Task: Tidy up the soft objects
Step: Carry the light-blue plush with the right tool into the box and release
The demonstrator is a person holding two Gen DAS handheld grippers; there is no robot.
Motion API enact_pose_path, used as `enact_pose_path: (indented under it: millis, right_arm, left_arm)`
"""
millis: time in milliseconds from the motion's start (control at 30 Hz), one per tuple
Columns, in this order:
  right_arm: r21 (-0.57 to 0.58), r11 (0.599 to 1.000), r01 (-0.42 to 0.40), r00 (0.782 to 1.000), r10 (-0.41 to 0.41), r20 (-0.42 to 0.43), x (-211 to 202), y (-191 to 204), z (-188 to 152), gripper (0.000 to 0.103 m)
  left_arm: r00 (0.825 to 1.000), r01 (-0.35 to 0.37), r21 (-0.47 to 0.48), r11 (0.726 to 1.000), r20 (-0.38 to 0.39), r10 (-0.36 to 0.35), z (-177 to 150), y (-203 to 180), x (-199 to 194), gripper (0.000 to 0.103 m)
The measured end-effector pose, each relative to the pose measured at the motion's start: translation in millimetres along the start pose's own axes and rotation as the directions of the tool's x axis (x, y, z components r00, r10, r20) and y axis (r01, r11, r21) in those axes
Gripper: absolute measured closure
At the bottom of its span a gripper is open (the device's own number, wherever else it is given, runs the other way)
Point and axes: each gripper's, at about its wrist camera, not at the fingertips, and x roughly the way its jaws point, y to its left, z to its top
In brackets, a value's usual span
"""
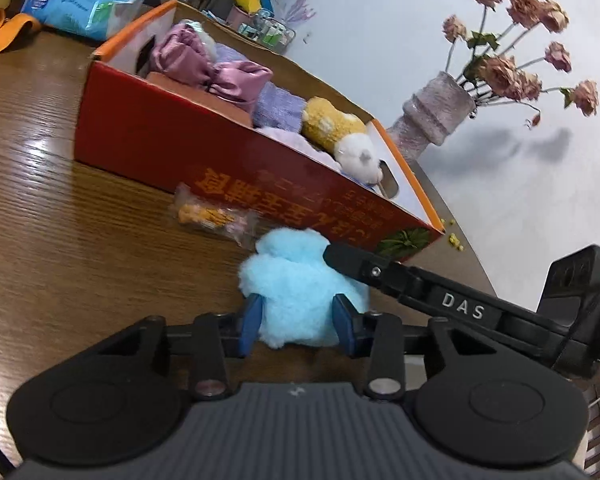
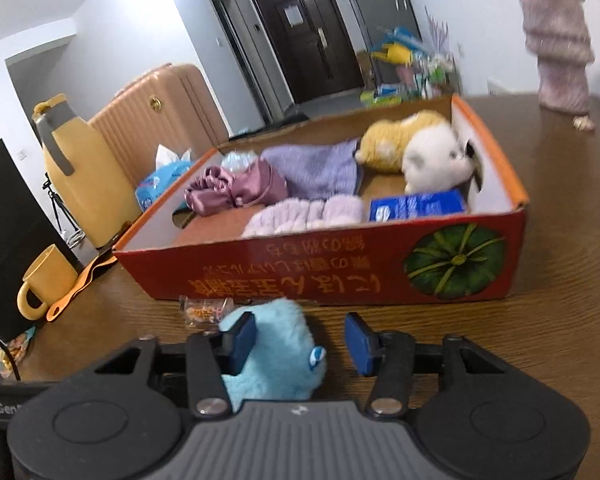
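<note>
Blue plush toy on wooden table, just before long front wall of red cardboard box. Left gripper closed onto toy, both blue pads pressing fluff. Right gripper partly open around same toy: one pad against fluff, other pad clear, gap between. Small clear snack packet beside toy, against box wall. Inside box: pink satin cloth, lilac towel, yellow-and-white plush, blue tissue pack. Vase of dried roses near far table edge.
</note>
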Motion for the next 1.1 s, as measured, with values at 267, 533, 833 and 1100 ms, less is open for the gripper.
enact_pose_path:
  millis: [267, 533, 833, 1100]
  right_arm:
    - [0.041, 0.994, -0.096, 0.995, 0.098, -0.030, -14, 13, -23, 0.075]
    - [0.077, 0.989, -0.127, 0.992, 0.128, -0.007, -60, 33, -78, 0.075]
    - [0.026, 0.992, -0.125, 0.992, 0.125, 0.022, -83, 44, -97, 0.077]
    - [-0.037, 0.988, -0.147, 0.987, 0.149, 0.061, -84, 38, -88, 0.079]
  left_arm:
    - [1.000, 0.027, -0.026, 0.999, 0.001, -0.027, -3, 13, -19, 0.068]
    - [0.998, 0.055, 0.021, 0.998, -0.040, -0.054, -43, 13, -54, 0.068]
    - [1.000, 0.024, 0.051, 0.998, -0.006, -0.024, -63, -1, -76, 0.068]
    - [0.999, 0.013, 0.078, 0.997, 0.033, -0.015, -62, -15, -82, 0.071]
